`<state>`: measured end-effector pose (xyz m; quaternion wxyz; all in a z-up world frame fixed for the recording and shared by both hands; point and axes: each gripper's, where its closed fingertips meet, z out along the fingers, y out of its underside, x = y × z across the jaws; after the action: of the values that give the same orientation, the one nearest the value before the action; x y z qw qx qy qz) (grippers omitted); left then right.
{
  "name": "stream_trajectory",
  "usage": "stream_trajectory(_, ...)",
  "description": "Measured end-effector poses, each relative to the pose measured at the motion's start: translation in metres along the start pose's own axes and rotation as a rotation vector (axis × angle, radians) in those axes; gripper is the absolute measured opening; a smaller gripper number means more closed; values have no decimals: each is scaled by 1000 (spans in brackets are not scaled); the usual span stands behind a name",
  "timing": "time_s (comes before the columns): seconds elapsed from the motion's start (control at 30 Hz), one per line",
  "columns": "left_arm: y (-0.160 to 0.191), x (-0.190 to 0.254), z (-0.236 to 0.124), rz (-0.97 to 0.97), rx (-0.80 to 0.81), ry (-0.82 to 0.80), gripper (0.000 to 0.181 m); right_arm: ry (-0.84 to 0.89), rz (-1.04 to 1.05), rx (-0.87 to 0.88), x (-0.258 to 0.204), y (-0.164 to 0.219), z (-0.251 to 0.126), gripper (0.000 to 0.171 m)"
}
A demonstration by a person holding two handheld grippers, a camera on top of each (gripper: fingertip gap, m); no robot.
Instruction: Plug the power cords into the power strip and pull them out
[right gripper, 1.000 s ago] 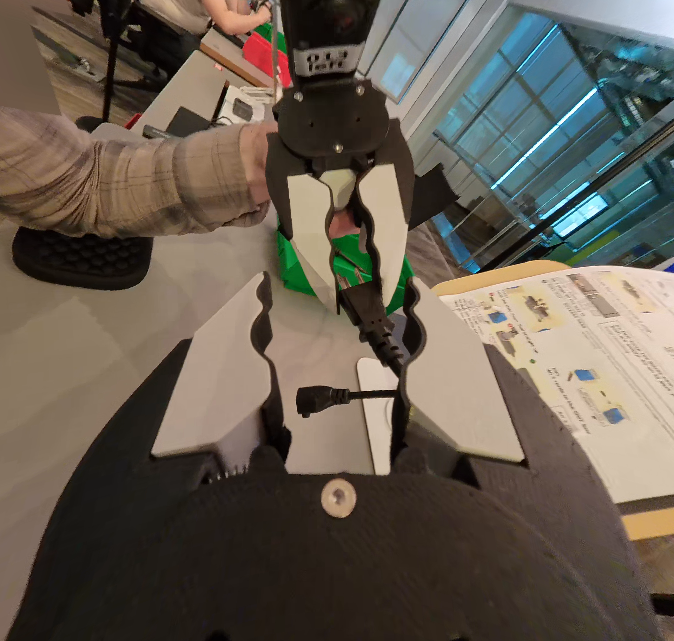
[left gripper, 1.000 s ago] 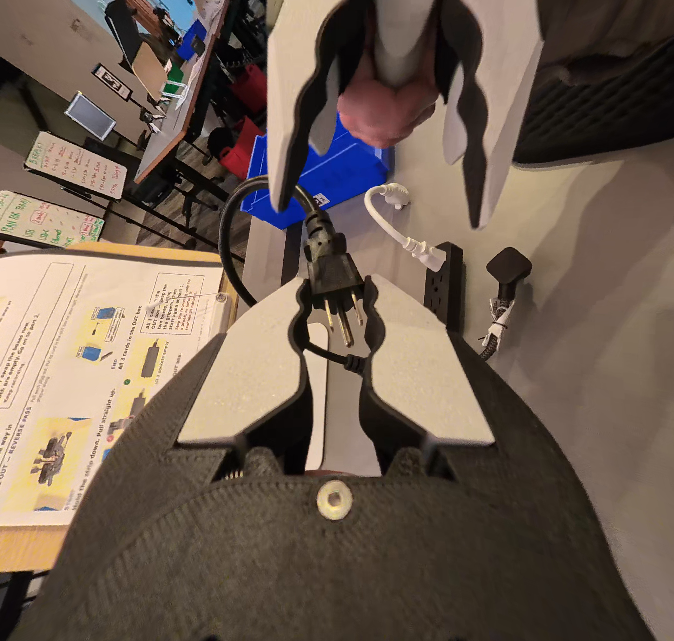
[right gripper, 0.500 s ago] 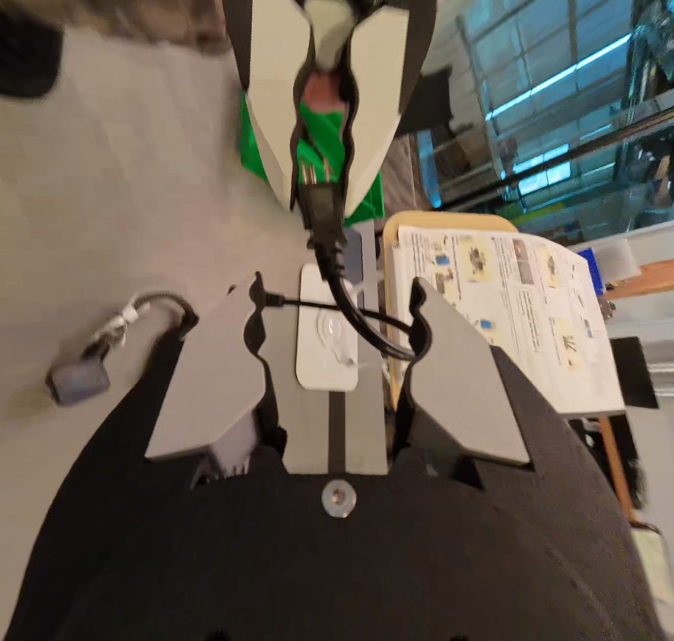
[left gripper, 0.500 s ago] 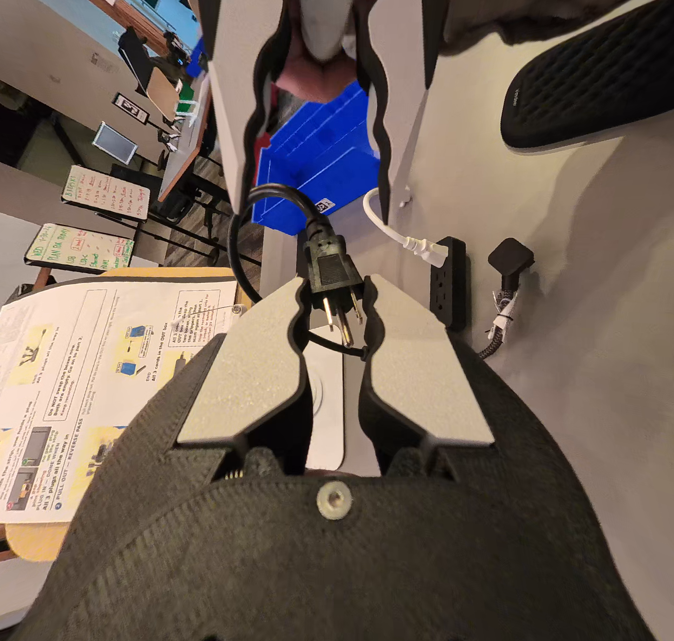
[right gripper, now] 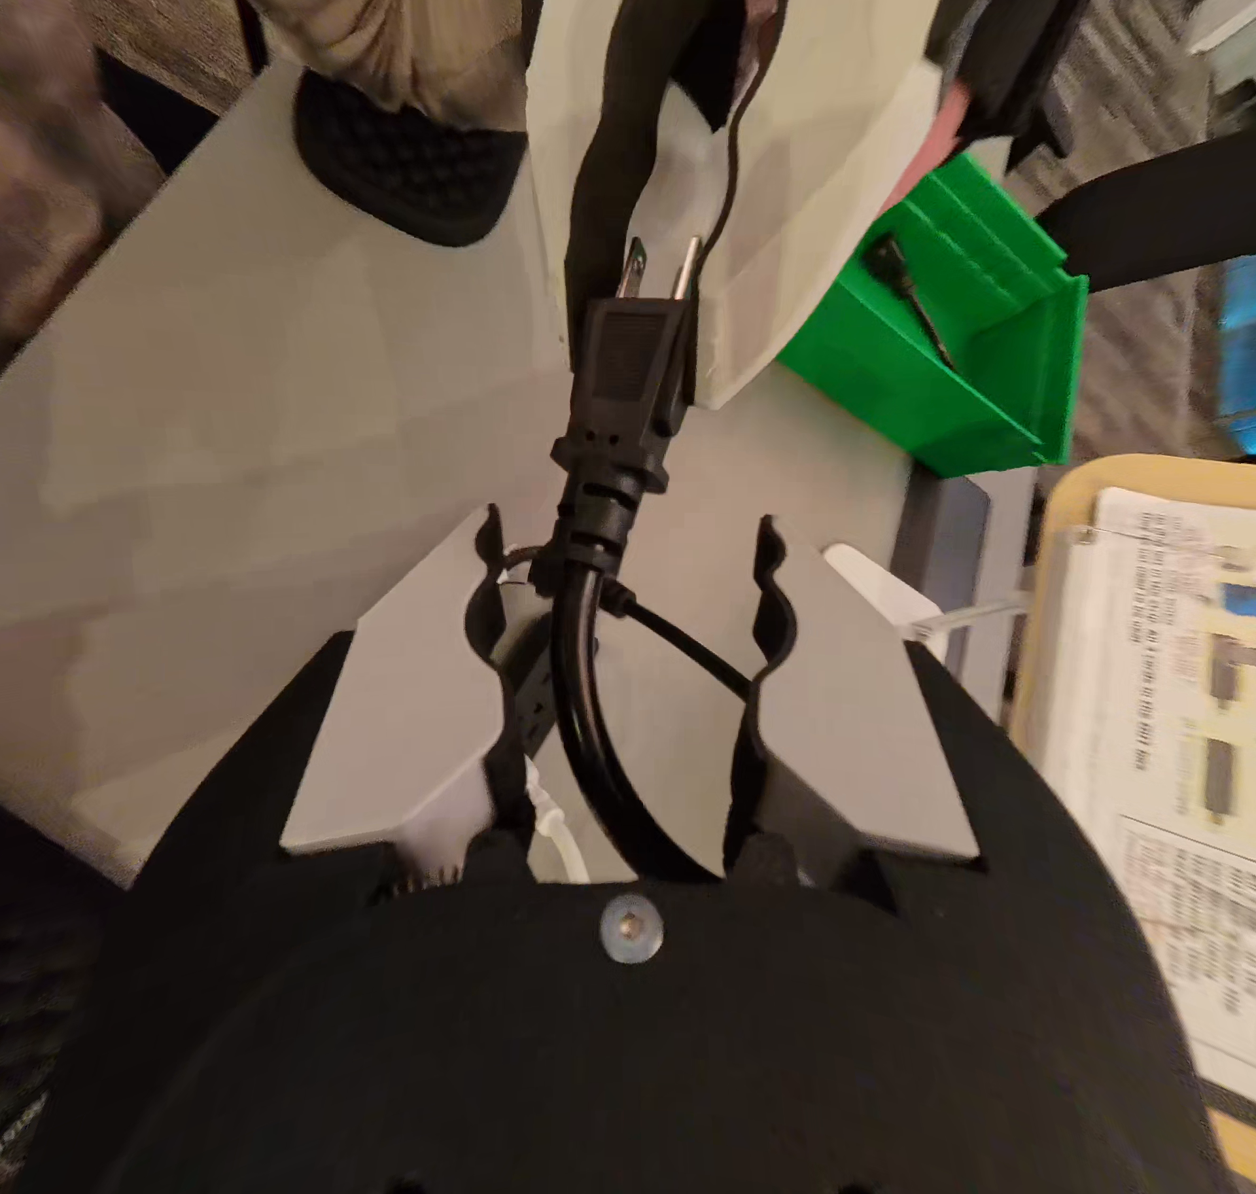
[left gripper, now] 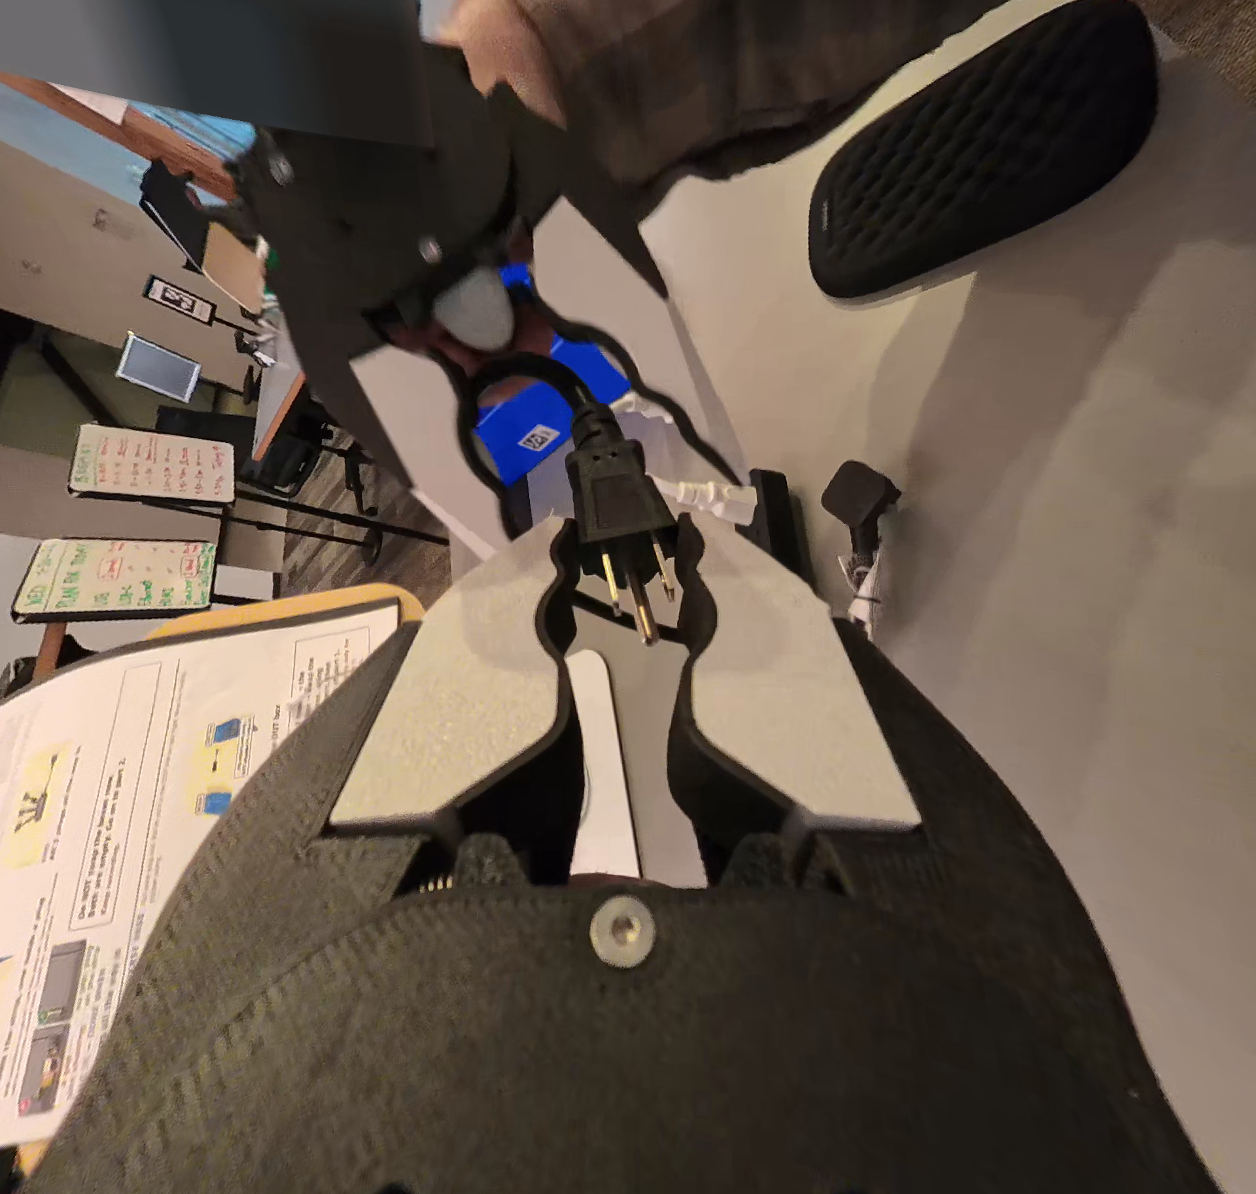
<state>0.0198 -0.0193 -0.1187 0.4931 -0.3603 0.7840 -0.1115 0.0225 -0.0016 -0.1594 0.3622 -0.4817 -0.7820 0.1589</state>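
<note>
Left wrist view: one black plug (left gripper: 622, 502), three prongs (left gripper: 639, 594).

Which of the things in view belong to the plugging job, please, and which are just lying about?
Job: black plug, gripped by the left gripper; open right gripper; power strip; white plug in the strip; adapter.

Lying about: blue bin, green bin, black pad, instruction sheet.
</note>
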Motion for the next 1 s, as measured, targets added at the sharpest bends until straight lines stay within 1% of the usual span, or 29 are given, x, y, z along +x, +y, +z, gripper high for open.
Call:
stream_trajectory(0.07,1,2,1,-6,8,21,26,-14,30,118,-3,-6,2,65)
stream_trajectory(0.13,1,3,3,-12,26,31,26,6,92,267,0,-16,-3,47)
stream_trajectory(0.17,0,3,5,-19,37,34,26,32,112,342,3,-21,-8,45)
stream_trajectory(0.27,0,0,8,-48,75,43,26,161,112,416,7,-21,-13,49)
stream_trajectory(0.37,-5,2,10,-71,136,76,26,241,94,474,6,-26,-18,45)
stream_trajectory(0.4,-5,1,11,-78,145,74,26,271,100,505,7,-28,-22,47)
stream_trajectory(0.53,-7,-2,9,-107,192,82,26,410,-1,499,8,-31,-33,42)
stream_trajectory(0.57,-6,-4,10,-116,195,77,26,409,-24,487,5,-31,-34,39)
stream_trajectory(0.67,-9,-2,9,-127,230,101,26,364,-29,437,0,-27,-31,22)
stream_trajectory(0.83,-9,-2,9,-145,243,111,26,354,-1,419,0,-26,-30,21)
stream_trajectory(0.93,-8,-8,9,-153,242,73,27,315,89,434,2,-23,-32,21)
stream_trajectory(0.97,-7,-9,8,-137,231,48,28,297,123,443,3,-23,-32,21)
stream_trajectory(1.0,-7,-12,6,-112,221,15,35,282,163,456,4,-22,-34,21)
